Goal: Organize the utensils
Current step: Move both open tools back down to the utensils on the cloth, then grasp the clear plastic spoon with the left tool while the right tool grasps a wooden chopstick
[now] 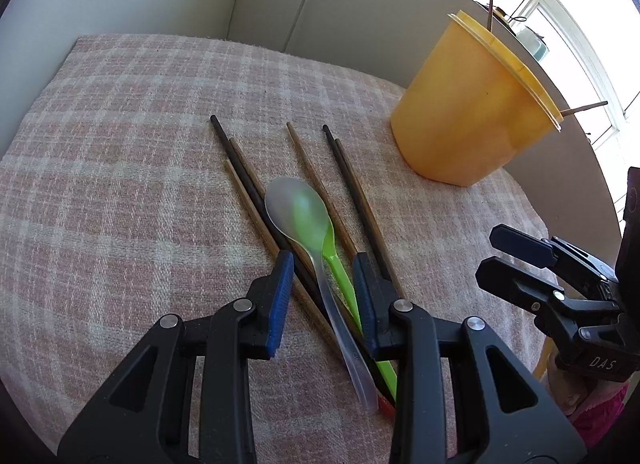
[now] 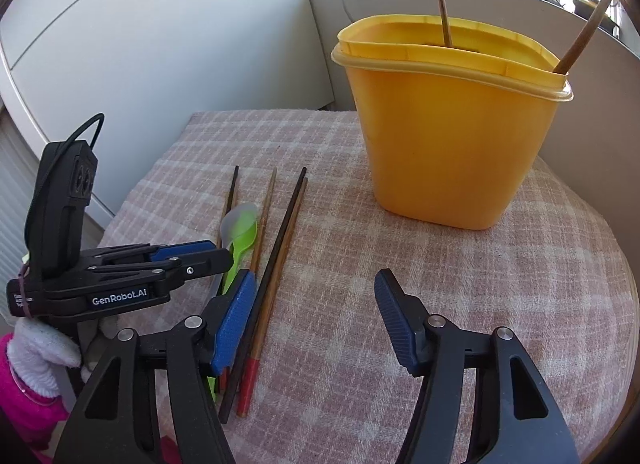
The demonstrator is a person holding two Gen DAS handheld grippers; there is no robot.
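Observation:
A clear spoon [image 1: 292,204] lies over a green spoon [image 1: 320,224] on the plaid cloth [image 1: 120,184], among several dark and brown chopsticks [image 1: 348,180]. My left gripper [image 1: 324,292] hangs low over them. Its blue pads stand apart on either side of both spoon handles and a dark chopstick, not pressing them. My right gripper [image 2: 316,276] is open over the cloth [image 2: 440,304]. A dark and a red-tipped chopstick [image 2: 268,296] lie just inside its left finger. The yellow container [image 2: 452,136] behind holds two brown chopsticks [image 2: 444,16].
The yellow container [image 1: 460,112] stands at the cloth's far right corner. The right gripper [image 1: 488,252] shows at the left wrist view's right edge, the left gripper [image 2: 222,252] at the right wrist view's left. A gloved hand in a pink sleeve [image 2: 40,348] holds it. Grey panels rise behind.

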